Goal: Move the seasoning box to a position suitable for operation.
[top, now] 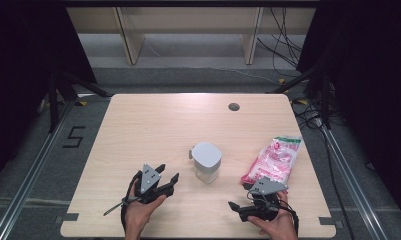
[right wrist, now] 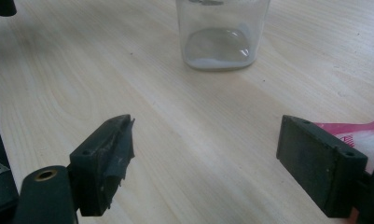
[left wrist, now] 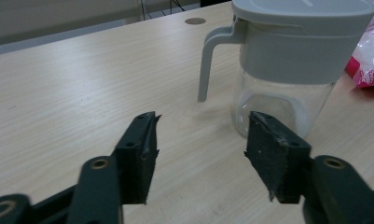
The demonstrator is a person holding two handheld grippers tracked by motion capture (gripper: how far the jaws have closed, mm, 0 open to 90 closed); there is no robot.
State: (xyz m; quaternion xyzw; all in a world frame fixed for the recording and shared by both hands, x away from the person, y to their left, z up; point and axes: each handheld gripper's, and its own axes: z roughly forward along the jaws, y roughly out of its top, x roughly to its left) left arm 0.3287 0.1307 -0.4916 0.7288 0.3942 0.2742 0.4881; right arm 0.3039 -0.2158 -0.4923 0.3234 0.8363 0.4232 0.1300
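High view shows a clear glass jar with a grey plastic lid and side handle standing upright near the middle of the pale wooden tabletop, and a pink-and-white plastic bag lying to its right, near the tabletop's right edge. Neither thing is held, so the work looks barely begun.

The left tool sits just left of the jar and points toward it. In the left gripper view its jaws stand partly apart with nothing between them, and the jar's handle and glass body rise close ahead; the lid is on. The right tool rests near the tabletop's front edge, below the bag, with its jaws spread wide and empty. In the right gripper view the jar's base lies farther off, a thin layer of white powder in it, and a corner of the bag sits beside the right jaw.

Judging from this, the approach is made; grasping the jar, lifting the lid and dealing with the bag are all left.
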